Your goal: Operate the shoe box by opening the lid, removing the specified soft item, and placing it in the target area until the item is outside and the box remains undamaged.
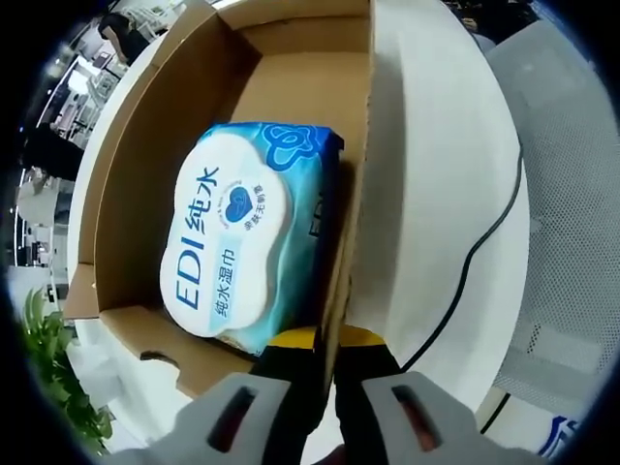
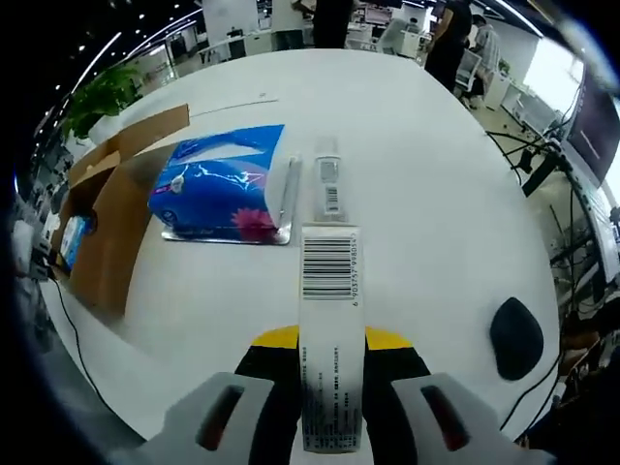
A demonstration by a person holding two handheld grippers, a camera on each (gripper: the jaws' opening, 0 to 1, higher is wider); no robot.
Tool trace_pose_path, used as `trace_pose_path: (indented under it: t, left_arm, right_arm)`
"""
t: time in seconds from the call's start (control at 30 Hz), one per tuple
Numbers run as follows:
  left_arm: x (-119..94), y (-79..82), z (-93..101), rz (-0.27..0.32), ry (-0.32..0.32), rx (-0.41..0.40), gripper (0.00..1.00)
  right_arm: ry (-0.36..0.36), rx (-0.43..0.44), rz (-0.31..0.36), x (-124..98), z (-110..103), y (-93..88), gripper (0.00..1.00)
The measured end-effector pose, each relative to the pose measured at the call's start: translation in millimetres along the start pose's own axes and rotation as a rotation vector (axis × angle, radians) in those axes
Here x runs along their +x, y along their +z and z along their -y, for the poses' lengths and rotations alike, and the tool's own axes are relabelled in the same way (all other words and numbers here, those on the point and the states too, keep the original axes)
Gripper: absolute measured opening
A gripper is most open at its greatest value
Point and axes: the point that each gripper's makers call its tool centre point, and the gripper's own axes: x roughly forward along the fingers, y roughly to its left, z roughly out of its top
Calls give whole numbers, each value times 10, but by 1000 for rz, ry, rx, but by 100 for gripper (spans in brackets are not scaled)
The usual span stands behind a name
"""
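Open cardboard shoe box (image 1: 145, 165) on a white table (image 2: 417, 194), a gripper working at each side.

The left gripper view looks into the box: a wet-wipes pack (image 1: 247, 232) lies inside, and the left gripper (image 1: 329, 354) pinches the box's side wall. In the right gripper view, the right gripper (image 2: 329, 363) clamps a white barcoded packet (image 2: 329, 320); a blue tissue pack (image 2: 223, 194) rests on the table beside the box.

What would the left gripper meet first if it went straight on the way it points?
Probably nothing new: the left gripper already straddles the cardboard box wall, wet wipes pack just inside.
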Motion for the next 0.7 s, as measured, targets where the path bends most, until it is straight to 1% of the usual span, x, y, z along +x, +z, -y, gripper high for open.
trace_pose_path:
  t: [0.07, 0.3, 0.5, 0.7]
  left_arm:
    - [-1, -1, 0, -1, -1, -1, 3]
    - [-4, 0, 3, -2, -4, 1, 3]
    - [-1, 4, 0, -3, -3, 0, 3]
    - [2, 6, -5, -4, -2, -2, 3]
  right_arm:
    - [4, 22, 2, 6, -11, 12, 19]
    - [-12, 8, -6, 29, 27, 9, 19]
    - [2, 33, -16, 58, 50, -9, 19]
    - [3, 16, -24, 91, 29, -19, 19]
